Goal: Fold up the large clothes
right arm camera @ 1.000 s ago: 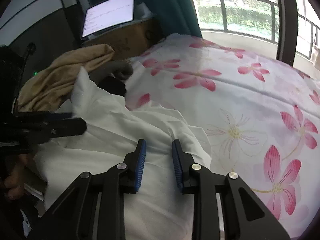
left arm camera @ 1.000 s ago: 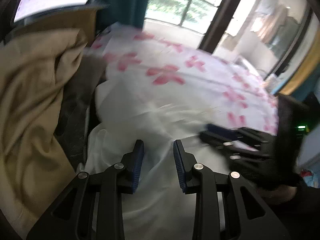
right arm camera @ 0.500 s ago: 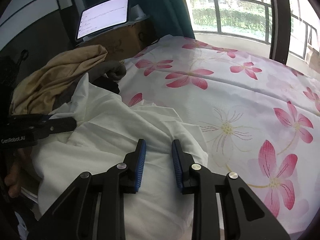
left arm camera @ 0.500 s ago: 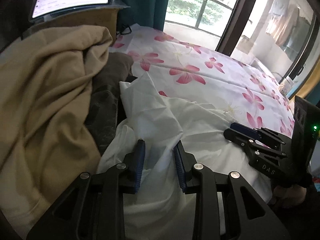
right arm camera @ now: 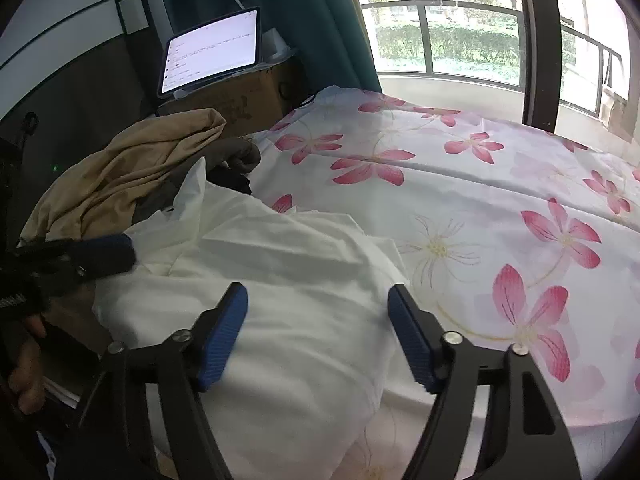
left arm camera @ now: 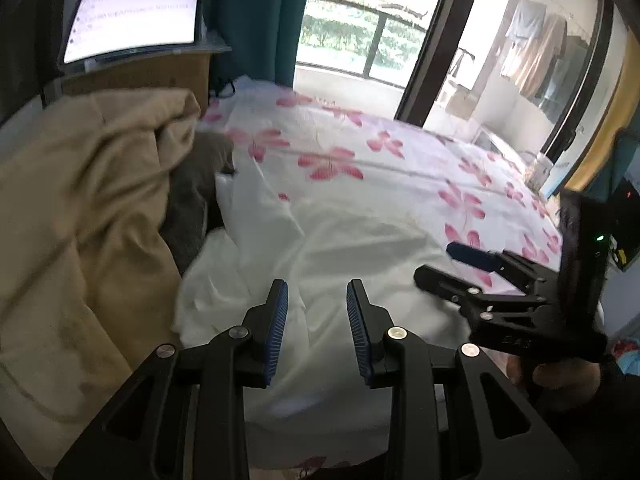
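Note:
A crumpled white garment (left arm camera: 340, 232) (right arm camera: 288, 264) lies heaped at the near edge of a bed with a pink-flowered sheet (left arm camera: 360, 140) (right arm camera: 480, 184). My left gripper (left arm camera: 316, 312) hovers over the garment's left part, jaws a little apart, and no cloth is pinched between the blue pads. From the right wrist it shows at the left (right arm camera: 116, 258). My right gripper (right arm camera: 318, 308) hangs over the garment's right part. Its jaws are opening wide, and the cloth lies below them, not between them. In the left wrist view it shows at the right (left arm camera: 436, 260).
A tan garment (left arm camera: 80, 220) (right arm camera: 132, 172) and a grey one (left arm camera: 196, 184) (right arm camera: 236, 152) are piled left of the white one. Behind them a lit tablet (left arm camera: 132, 16) (right arm camera: 212, 52) stands on a cardboard box (right arm camera: 240, 100). Teal curtains and a balcony window lie beyond the bed.
The right gripper's jaws have swung from narrow to wide apart. Both grippers have drawn back a little from the white garment. The left jaws keep the same gap.

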`<state>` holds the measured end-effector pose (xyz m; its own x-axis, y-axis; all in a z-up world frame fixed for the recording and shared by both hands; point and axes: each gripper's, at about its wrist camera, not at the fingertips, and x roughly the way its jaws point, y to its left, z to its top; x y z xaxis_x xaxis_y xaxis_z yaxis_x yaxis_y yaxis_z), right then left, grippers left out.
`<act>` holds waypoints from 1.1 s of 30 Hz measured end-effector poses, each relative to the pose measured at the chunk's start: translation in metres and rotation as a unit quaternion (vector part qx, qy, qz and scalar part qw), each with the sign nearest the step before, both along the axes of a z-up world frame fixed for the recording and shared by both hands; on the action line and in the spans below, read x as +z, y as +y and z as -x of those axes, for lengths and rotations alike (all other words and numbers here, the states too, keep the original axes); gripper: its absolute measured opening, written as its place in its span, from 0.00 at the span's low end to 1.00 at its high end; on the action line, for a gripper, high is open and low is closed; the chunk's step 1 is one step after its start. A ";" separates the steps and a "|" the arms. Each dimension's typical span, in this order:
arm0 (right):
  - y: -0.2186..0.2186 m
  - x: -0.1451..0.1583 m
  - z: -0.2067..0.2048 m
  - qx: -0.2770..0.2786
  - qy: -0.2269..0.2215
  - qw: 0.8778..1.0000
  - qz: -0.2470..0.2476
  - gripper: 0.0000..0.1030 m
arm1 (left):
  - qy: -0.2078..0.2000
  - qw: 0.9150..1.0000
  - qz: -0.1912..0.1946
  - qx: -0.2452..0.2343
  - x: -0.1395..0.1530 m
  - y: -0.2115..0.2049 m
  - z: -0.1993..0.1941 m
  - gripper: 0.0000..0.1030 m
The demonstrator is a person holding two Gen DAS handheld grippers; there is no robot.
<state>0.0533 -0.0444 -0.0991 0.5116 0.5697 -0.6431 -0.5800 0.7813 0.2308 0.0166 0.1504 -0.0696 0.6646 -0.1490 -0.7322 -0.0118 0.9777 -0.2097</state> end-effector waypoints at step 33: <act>-0.059 0.003 0.064 -0.026 -0.019 0.999 0.006 0.90 | -0.056 0.997 -0.044 0.034 0.028 -0.026 0.062 0.32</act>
